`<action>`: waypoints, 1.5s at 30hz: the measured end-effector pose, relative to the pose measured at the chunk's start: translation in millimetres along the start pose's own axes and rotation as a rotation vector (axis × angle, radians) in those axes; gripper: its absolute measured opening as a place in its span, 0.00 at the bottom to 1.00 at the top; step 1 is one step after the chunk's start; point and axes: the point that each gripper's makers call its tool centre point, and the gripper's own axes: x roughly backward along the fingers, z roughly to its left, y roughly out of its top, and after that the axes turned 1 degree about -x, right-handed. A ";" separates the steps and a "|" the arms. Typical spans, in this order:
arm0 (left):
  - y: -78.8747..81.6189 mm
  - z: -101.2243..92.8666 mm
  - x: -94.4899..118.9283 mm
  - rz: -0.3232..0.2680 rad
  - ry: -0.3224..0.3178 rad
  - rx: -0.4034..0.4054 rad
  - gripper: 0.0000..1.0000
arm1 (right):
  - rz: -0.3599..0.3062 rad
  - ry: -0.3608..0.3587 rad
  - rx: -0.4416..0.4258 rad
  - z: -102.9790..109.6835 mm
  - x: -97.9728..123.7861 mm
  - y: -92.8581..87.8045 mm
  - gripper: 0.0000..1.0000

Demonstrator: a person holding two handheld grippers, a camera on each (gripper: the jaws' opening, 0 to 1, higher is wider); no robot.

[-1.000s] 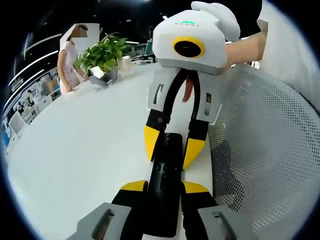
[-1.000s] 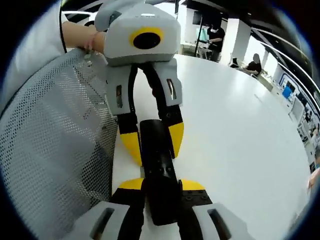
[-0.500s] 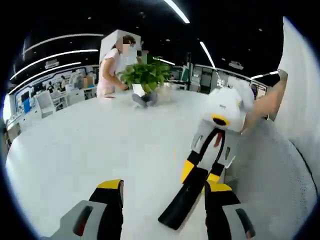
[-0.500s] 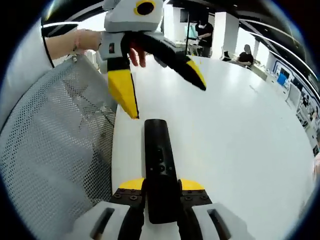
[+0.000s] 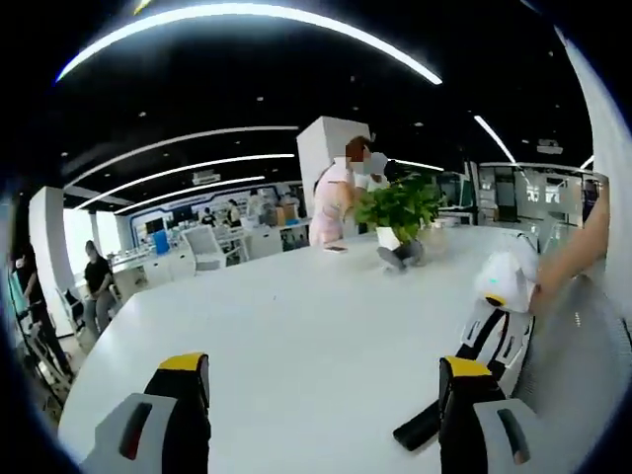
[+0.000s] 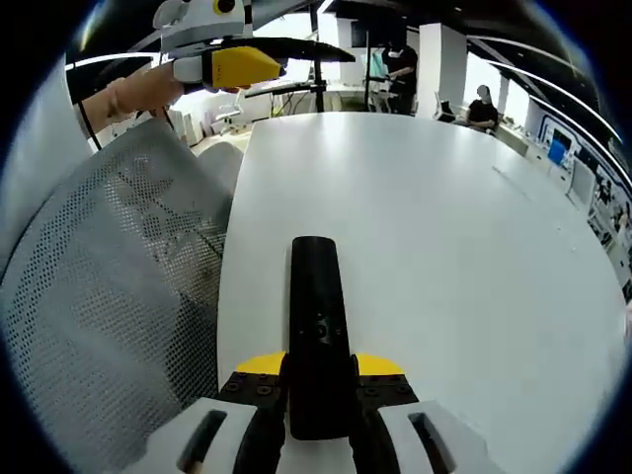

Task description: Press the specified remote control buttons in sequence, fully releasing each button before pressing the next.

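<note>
White tabletop (image 6: 444, 247) in open office, black remote (image 6: 318, 336) lying lengthwise near mesh chair back (image 6: 109, 296), right gripper (image 6: 318, 370) jaws pinching remote's near end, left gripper (image 5: 326, 395) raised above tabletop, jaws spread wide, plant (image 5: 400, 212) beyond.

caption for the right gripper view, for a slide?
Right gripper clamps the near end of a black remote over the white table; left gripper raised at upper left.
</note>
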 end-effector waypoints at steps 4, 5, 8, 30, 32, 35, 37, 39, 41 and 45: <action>-12.8 19.8 20.7 0.035 0.134 0.013 1.00 | 0.004 -0.008 0.004 -0.1 -1.3 1.3 0.21; -16.0 24.4 24.7 0.046 0.166 -0.005 1.00 | 0.007 -0.009 0.006 -0.2 -1.2 1.4 0.21; -29.3 36.4 36.7 0.075 0.266 -0.014 1.00 | 0.010 -0.010 0.006 -0.7 -1.2 1.1 0.21; -36.1 27.9 29.3 -0.010 0.278 0.086 1.00 | 0.037 0.001 0.010 -8.0 -1.8 2.6 0.21; -39.1 25.9 28.3 -0.025 0.247 0.195 1.00 | 0.048 -0.009 0.021 -14.2 -1.7 2.3 0.21; -40.7 29.4 29.9 -0.020 0.260 0.185 1.00 | 0.057 -0.019 0.029 -24.1 -1.2 2.6 0.21; -39.5 28.8 30.3 -0.020 0.262 0.159 1.00 | 0.074 -0.034 0.034 -34.0 -0.2 1.5 0.21; -37.8 26.1 29.5 -0.023 0.252 0.141 1.00 | 0.086 -0.044 0.047 -43.4 0.8 1.0 0.21; -38.1 25.9 29.6 -0.019 0.251 0.130 1.00 | 0.090 -0.046 0.045 -52.0 1.7 1.2 0.21; -38.3 24.9 29.1 -0.018 0.245 0.126 1.00 | 0.106 -0.061 0.052 -67.7 3.2 0.6 0.22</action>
